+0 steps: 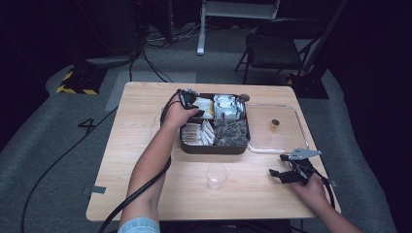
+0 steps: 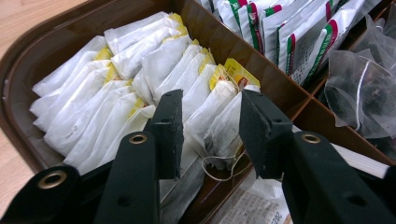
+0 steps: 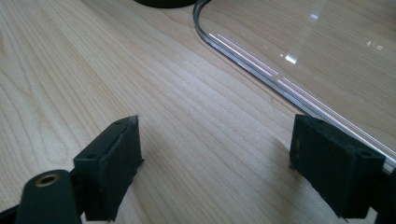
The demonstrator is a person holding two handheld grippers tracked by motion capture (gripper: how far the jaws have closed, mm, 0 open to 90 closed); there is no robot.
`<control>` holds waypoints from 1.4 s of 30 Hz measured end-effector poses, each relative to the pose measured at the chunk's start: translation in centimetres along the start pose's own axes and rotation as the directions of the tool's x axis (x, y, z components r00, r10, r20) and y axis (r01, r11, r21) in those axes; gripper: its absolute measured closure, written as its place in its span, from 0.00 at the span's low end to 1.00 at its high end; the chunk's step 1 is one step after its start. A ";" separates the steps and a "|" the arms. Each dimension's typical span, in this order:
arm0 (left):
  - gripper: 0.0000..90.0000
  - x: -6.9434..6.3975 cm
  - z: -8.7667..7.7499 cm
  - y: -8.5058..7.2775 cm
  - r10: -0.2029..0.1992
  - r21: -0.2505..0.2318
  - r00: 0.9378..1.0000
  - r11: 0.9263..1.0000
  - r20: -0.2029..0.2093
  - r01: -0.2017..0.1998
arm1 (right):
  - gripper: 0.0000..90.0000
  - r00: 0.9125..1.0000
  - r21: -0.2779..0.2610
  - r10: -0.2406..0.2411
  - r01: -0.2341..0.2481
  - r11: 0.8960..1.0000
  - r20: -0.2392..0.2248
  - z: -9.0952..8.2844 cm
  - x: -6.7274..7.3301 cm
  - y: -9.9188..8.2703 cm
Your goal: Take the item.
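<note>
White tea bags (image 2: 140,88) sit packed between the left gripper (image 2: 210,126) fingers, not pinched yet, while the right gripper (image 3: 215,158) fingers gape over bare surface (image 3: 93,70) at 5 o'clock.

The left forearm stretches far forward across the table, wrist bent, carrying the left gripper (image 1: 190,103) tipped downward. In the left gripper view its black jaws stand partly apart, one to each side, pads not yet pressed together. The right hand (image 1: 311,189) rests low near the table's right edge, its forearm coming in from the bottom corner. The right gripper (image 1: 278,165) lies about level, pointing left, jaws spread wide.
</note>
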State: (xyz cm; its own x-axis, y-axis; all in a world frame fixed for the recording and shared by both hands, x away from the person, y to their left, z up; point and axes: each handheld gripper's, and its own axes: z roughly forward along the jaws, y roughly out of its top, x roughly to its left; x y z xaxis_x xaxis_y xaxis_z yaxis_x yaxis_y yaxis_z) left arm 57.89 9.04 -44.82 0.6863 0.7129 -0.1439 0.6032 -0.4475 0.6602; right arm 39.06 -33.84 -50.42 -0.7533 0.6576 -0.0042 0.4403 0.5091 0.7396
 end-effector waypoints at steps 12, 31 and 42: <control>0.81 0.0 0.9 -0.3 -0.026 0.031 0.999 0.999 0.037 0.025 | 0.19 1.000 0.000 0.000 0.000 1.000 -0.001 0.0 0.0 0.0; 0.98 -0.5 0.5 -0.1 0.010 0.020 0.999 1.000 0.038 -0.011 | 0.19 1.000 0.000 0.000 0.000 1.000 -0.001 0.0 0.0 0.0; 0.98 -1.1 -2.0 0.7 0.032 -0.051 0.999 0.998 0.010 -0.031 | 0.19 1.000 0.000 0.000 0.000 1.000 -0.001 0.0 0.0 0.0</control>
State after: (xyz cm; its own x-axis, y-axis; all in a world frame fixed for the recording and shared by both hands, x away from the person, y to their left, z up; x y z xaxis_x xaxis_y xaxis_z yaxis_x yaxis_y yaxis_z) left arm 56.69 9.03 -42.69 0.7093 0.6927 -0.1304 0.5598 -0.4412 0.7014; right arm 39.05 -33.84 -50.42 -0.7537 0.6572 -0.0039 0.4400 0.5090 0.7398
